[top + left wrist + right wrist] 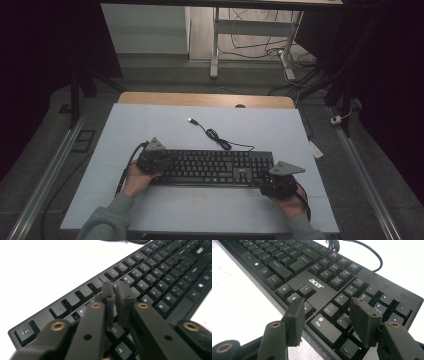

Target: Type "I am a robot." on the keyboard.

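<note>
A person works a black keyboard [212,167] with a pair of tongs in each hand, seen from above a white counter [150,130]. The keyboard lies across the near middle of the counter, its long side running left to right. At its left end, the left tongs [167,160] sit over the keys, held by a hand [136,177] in a grey sleeve [107,220]. The left gripper view shows these tongs [115,290] drawn narrow, the jaws almost together with only a thin gap, their tips low over the letter keys just past the D key [115,330]; whether they press a key is hard to tell from this angle. The Esc key [25,332] marks the keyboard's near-left corner in that view. Behind the keyboard, toward the far side, its cable [220,139] loops across the counter and ends in a loose USB plug [191,120]. At the right end, the right tongs [270,182] meet the keyboard's near-right corner. In the right gripper view, these tongs [328,315] stand wide, one jaw over the arrow keys [294,293], the other over the number pad [367,300], with nothing gripped between them.
</note>
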`<act>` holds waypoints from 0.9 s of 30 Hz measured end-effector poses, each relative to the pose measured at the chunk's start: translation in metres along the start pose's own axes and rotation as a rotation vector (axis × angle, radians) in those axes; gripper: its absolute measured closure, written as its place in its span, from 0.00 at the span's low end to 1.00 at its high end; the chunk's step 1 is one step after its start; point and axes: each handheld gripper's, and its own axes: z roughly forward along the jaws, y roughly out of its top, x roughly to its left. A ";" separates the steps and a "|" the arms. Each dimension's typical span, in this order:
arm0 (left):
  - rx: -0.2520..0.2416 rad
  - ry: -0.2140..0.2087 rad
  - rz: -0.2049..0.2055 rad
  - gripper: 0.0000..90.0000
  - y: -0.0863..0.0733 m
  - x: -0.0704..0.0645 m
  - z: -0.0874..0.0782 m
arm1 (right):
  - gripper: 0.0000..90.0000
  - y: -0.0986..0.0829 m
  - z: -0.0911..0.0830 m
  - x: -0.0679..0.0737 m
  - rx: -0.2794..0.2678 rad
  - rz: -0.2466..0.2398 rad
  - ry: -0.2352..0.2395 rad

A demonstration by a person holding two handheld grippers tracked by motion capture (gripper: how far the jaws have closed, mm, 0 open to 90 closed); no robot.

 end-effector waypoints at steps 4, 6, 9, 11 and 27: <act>-0.015 -0.019 -0.022 0.77 0.000 0.000 -0.006 | 0.52 0.000 0.000 0.000 0.000 0.001 -0.001; -0.014 -0.018 -0.022 0.70 -0.001 -0.001 -0.009 | 0.51 0.000 0.000 0.000 0.003 0.000 0.000; -0.016 -0.010 -0.023 0.61 -0.003 -0.004 -0.014 | 0.52 0.000 0.000 0.000 0.003 -0.001 0.000; -0.018 -0.009 -0.024 0.57 -0.005 -0.007 -0.017 | 0.51 0.000 0.000 0.000 0.000 -0.001 0.000; -0.003 0.013 -0.047 0.43 -0.016 -0.006 -0.025 | 0.52 0.000 -0.001 0.000 -0.007 0.005 0.003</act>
